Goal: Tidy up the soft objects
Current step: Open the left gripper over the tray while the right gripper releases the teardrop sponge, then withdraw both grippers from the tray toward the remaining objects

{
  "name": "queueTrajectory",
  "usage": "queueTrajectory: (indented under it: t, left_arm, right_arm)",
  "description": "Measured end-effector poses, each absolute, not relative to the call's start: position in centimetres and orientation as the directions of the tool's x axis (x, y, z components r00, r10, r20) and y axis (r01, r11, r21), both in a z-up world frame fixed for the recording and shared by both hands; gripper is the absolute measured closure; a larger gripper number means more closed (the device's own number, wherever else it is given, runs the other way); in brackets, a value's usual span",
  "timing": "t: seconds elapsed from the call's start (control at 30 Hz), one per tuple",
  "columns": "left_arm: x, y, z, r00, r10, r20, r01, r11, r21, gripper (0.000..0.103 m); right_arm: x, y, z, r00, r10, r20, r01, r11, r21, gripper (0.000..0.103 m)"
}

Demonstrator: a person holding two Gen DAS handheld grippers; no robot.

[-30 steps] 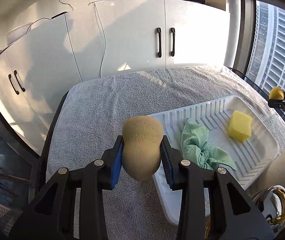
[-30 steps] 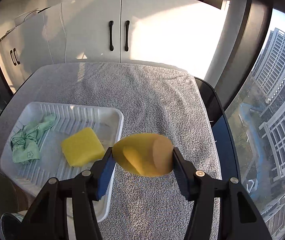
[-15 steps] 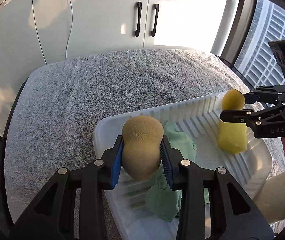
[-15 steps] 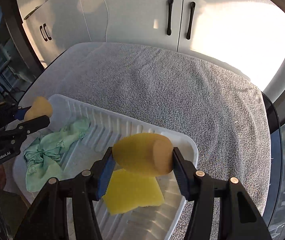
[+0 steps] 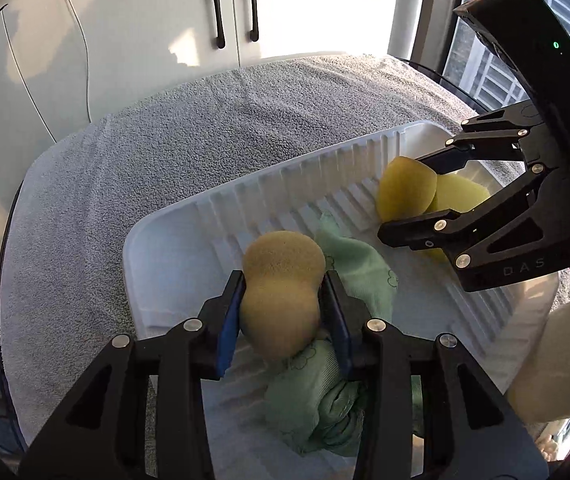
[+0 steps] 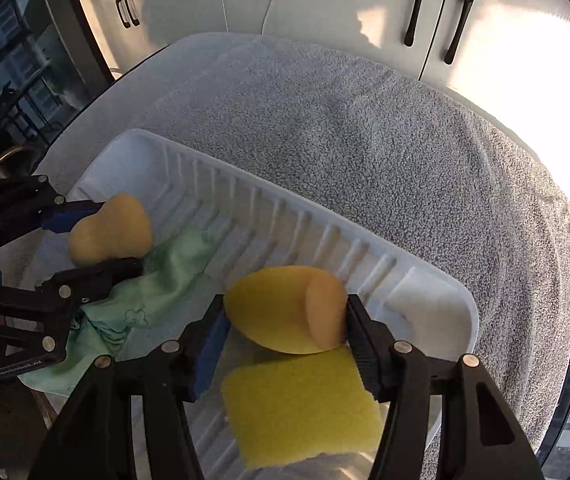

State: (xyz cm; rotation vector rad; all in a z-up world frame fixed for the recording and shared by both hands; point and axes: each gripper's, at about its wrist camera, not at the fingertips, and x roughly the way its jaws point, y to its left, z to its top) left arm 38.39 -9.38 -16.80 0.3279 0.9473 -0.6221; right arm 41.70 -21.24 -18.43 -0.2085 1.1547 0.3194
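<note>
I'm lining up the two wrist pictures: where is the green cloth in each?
Left wrist view: the green cloth lies low and centre in the white tray, partly under this tool's sponge.
Right wrist view: the green cloth lies at lower left in the tray, beside the other tool.
Shared landmark: the flat yellow sponge in the tray.

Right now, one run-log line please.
left gripper: jaws opening, tan sponge between | right gripper: yellow sponge | both over white tray
</note>
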Motion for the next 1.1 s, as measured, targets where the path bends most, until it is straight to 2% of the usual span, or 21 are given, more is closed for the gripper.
queueTrajectory:
  t: [0.07,0.1,0.13,0.23,0.47,0.53,0.63,0.83,1.1]
  left_arm:
    - [38.5,-9.6,-16.8,0.412,-0.356,-0.839,0.632,0.775,-0.018,0.044]
    - [38.5,-9.7,-16.8,0.402,-0.359,-0.842,0.634,0.773,-0.027,0.031]
    - [38.5,-9.7,-16.8,0.389,-0.363,-0.847,0.635,0.772,-0.039,0.027]
    - [38.2,-10.0,-16.4,0.376,-0.381,-0.844,0.647,0.761,-0.055,0.027]
    - [37.4,-9.9,-14.1,0.447,-0.38,-0.81,0.639,0.769,-0.008,0.027]
    - [37.4,-9.8,-13.4,0.464,-0.375,-0.803,0.628,0.778,0.0,0.027]
    - [37.6,-9.5,-12.8,0.512,-0.335,-0.791,0.592,0.805,0.043,0.027]
    - [37.5,-7.8,-12.4,0.564,-0.275,-0.779,0.536,0.84,0.091,0.027]
    - [36.3,-4.3,-11.2,0.668,-0.195,-0.718,0.413,0.9,0.14,0.027]
  right_arm:
    - [41.7,-21.0,-18.5,0.365,0.128,-0.922,-0.365,0.931,-0.015,0.04]
    - [41.7,-20.9,-18.5,0.361,0.125,-0.924,-0.369,0.929,-0.019,0.037]
    - [41.6,-20.8,-18.5,0.353,0.127,-0.927,-0.372,0.928,-0.014,0.033]
    - [41.6,-20.5,-18.3,0.349,0.139,-0.927,-0.382,0.924,-0.005,0.031]
    - [40.4,-21.7,-16.1,0.394,0.184,-0.9,-0.374,0.927,0.026,0.031]
    - [40.3,-22.2,-15.4,0.417,0.19,-0.889,-0.356,0.934,0.033,0.028]
    - [39.9,-23.1,-14.4,0.47,0.158,-0.868,-0.299,0.954,0.012,0.018]
    - [38.5,-26.4,-13.2,0.533,0.165,-0.83,-0.181,0.98,0.078,0.008]
    - [35.1,-32.4,-13.6,0.569,0.093,-0.817,0.021,0.992,0.127,0.006]
